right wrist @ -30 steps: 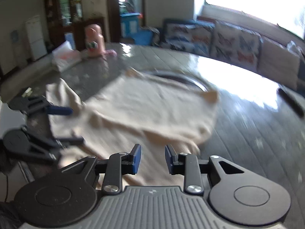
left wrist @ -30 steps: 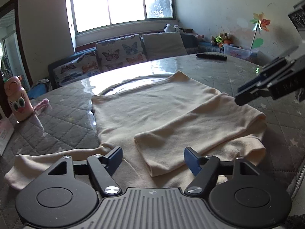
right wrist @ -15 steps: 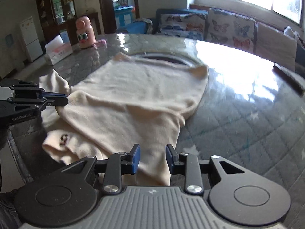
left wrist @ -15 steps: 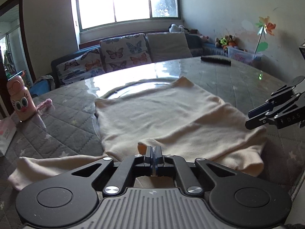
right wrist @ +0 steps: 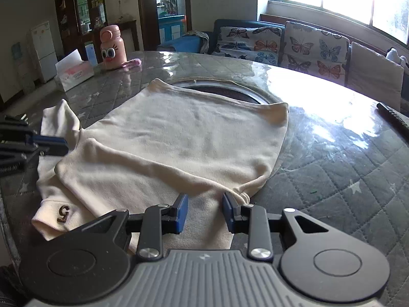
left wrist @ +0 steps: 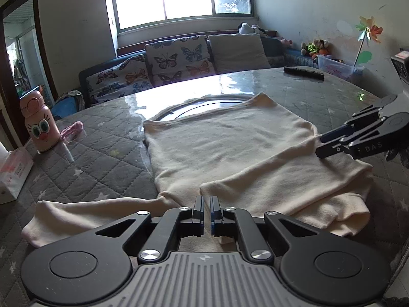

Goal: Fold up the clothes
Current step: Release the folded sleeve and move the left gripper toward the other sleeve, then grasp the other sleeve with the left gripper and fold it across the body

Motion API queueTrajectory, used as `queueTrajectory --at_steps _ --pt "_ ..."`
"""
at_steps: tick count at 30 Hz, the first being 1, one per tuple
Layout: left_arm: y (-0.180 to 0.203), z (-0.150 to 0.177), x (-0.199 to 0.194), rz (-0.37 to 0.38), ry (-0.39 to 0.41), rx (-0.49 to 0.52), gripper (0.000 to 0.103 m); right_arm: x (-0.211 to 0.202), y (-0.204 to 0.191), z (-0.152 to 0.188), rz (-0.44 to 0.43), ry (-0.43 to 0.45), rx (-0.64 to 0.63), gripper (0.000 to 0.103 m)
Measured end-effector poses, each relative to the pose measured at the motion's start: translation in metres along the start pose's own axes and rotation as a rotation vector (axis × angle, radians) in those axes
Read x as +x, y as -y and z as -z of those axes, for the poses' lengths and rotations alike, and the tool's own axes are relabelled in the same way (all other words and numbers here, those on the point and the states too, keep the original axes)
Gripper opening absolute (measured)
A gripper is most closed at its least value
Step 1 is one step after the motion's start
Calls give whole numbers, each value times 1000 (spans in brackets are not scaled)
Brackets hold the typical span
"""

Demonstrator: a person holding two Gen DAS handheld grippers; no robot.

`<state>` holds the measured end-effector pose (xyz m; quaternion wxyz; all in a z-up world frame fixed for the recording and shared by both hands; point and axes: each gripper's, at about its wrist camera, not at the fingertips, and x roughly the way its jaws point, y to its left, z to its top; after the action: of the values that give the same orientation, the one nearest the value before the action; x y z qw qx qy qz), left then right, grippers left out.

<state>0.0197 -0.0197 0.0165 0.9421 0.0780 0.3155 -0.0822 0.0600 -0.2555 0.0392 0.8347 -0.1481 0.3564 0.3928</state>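
A cream long-sleeved top lies flat on the quilted table, also in the right wrist view. One sleeve is folded across its body; the other sleeve trails off to the left. My left gripper is nearly shut, with a thin gap between the pads, right at the folded sleeve's cuff and holding nothing I can see. My right gripper is open over the shoulder edge of the top, its fingers showing at the right in the left wrist view.
A pink cartoon bottle and a tissue box stand at the table's left. A black remote lies at the far right. A round glass inset sits behind the top. A butterfly-print sofa stands beyond the table.
My left gripper was open, closed on the folded sleeve's cuff, and now its jaws have parted slightly with the cuff lying flat. My right gripper moved down to the top's edge.
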Motion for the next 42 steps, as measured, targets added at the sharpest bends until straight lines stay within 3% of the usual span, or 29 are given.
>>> queueTrajectory --at_steps 7,15,25,27,31,42 --pt "9 -8 8 58 13 10 7 -4 -8 -8 -20 17 -24 30" --pt "0 -3 46 38 -36 -22 7 15 -20 -9 -39 -8 -15 30" --pt "-22 8 24 27 -26 -78 9 19 -61 -15 -110 -12 -102 30" --pt "-29 9 17 12 -15 -98 12 21 -72 -15 -136 -16 -122 30" --pt "-49 13 7 -60 -4 -142 30 25 -96 -16 -171 -13 -185 36" --pt "-115 30 -10 -306 -18 -291 50 34 -131 -25 -199 11 -261 36"
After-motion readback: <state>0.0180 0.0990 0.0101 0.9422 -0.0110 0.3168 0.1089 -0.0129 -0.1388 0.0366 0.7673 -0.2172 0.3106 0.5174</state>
